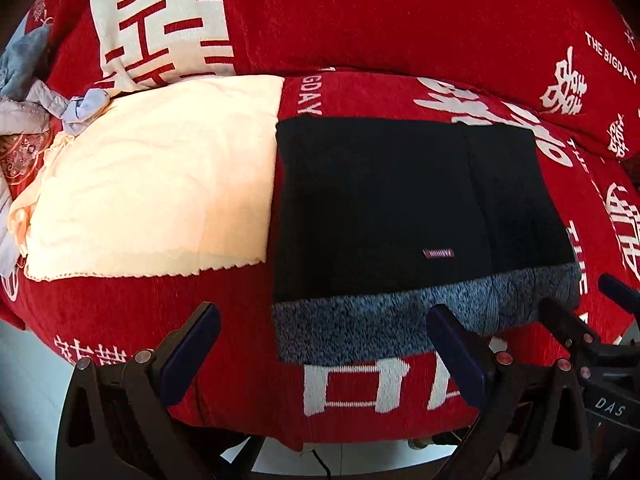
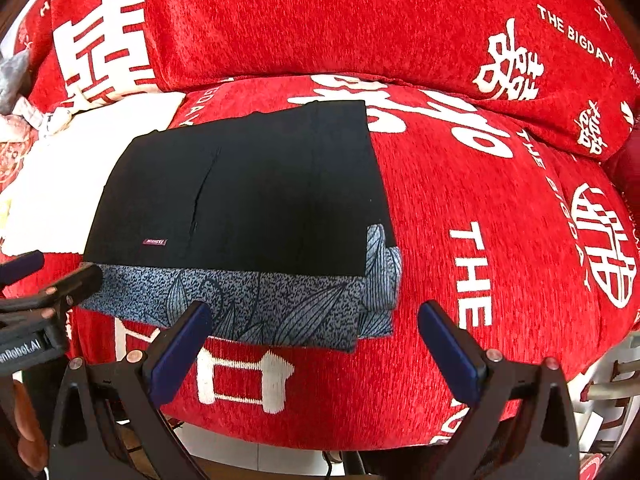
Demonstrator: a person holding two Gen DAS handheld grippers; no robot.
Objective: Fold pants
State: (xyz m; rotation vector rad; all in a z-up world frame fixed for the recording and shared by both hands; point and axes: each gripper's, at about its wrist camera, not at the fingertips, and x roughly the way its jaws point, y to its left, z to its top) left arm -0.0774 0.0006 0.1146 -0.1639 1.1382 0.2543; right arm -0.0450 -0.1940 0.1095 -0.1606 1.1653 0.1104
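Your folded black pants lie flat on the seat of a sofa covered with red plush cloth with white printed characters, and they make a neat rectangle. Along the near edge of the pants a band of blue-grey speckled fabric with a leaf pattern shows from under the black layer, and a small purple label sits on the black cloth near that band. In the right wrist view the band also turns up a little at the right corner of the pile.

Your left gripper is spread wide and holds nothing; its right finger overlaps the speckled band in the view, but you cannot tell if it touches. Your right gripper is also wide and holds nothing, with its left finger in front of the band and its right finger over the bare red cover.

Just to the left of the pants a cream-white folded cloth lies on the same seat, touching their left edge. Behind both stands a red back cushion with large white characters (the words "THE BIGDAY" are printed on it). At the far left some pale grey-blue crumpled clothing is piled. Under the seat edge a light floor shows.
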